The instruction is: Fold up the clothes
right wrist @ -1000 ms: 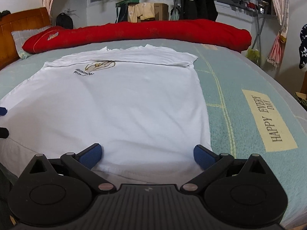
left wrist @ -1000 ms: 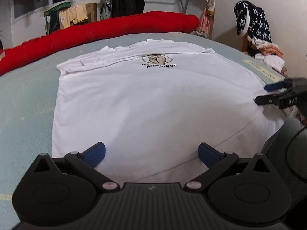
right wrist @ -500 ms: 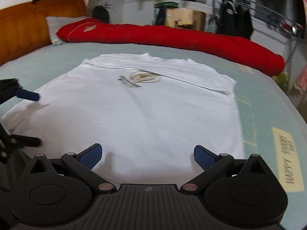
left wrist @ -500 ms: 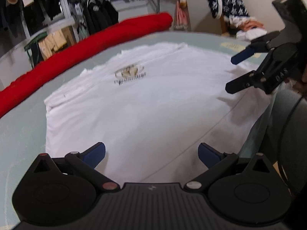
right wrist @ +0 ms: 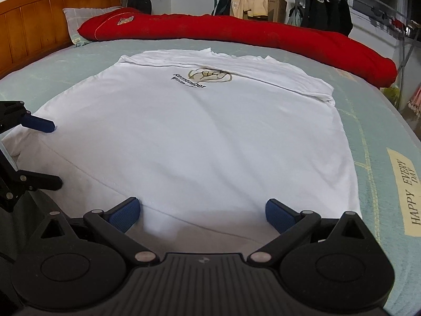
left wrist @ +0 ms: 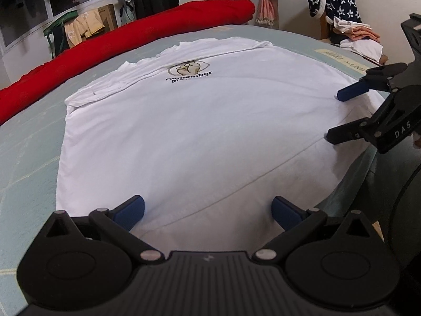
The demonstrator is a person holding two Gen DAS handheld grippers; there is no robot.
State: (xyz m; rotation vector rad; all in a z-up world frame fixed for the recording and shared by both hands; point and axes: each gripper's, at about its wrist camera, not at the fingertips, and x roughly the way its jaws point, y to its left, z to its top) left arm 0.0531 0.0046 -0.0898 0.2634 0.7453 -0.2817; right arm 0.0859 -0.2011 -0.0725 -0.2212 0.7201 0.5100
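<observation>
Fingers: your left gripper (left wrist: 208, 210) and right gripper (right wrist: 201, 210) both spread wide, gripping nothing | position: both over the near hem, low in frame | white T-shirt (left wrist: 200, 121) flat mid-frame on the bed (right wrist: 373, 137) | red bolster (right wrist: 263, 30) across the top

Both grippers are black plastic. The left gripper (left wrist: 208, 212) has blue ribbed pads and silver screws behind the jaws. The right gripper (left wrist: 339, 115) reads "DAS".

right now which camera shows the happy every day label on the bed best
The right wrist view: the label sits on the sheet right of the t-shirt with every word readable. The left wrist view shows it only far off, small and unreadable.
</observation>
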